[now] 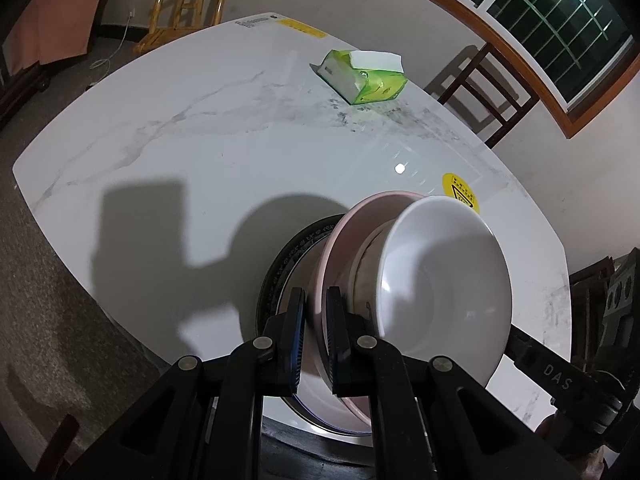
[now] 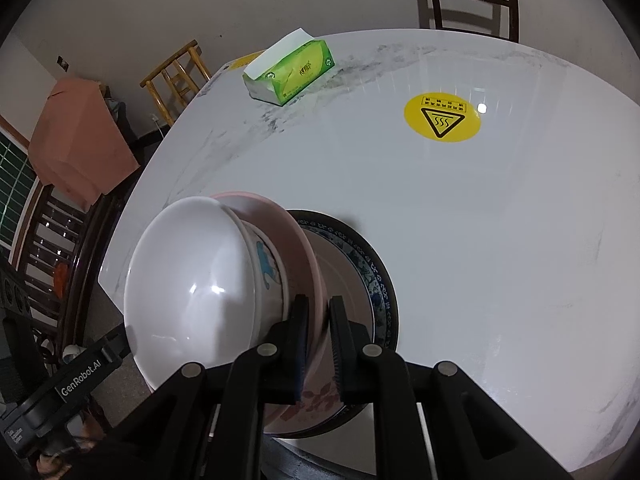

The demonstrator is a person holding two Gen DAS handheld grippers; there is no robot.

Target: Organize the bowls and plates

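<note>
Pinching pink plate (image 1: 320, 300) rim on opposite sides with left gripper (image 1: 315, 300) and right gripper (image 2: 318, 312). Carrying white bowl (image 1: 444, 280) nested above. Hovering just over dark patterned plate (image 2: 376, 280) beneath. Stacking nearly finished; lowering, releasing remaining.

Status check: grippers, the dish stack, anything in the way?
Left hand-held gripper and right hand-held gripper both shut on pink plate rim. White bowl on top, patterned plate beneath. Nothing in the way.

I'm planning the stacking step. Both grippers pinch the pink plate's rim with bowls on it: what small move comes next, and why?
Probably lower it level onto the dark-rimmed plate below: both the left gripper and the right gripper clamp the pink plate, which carries the white bowl.
</note>
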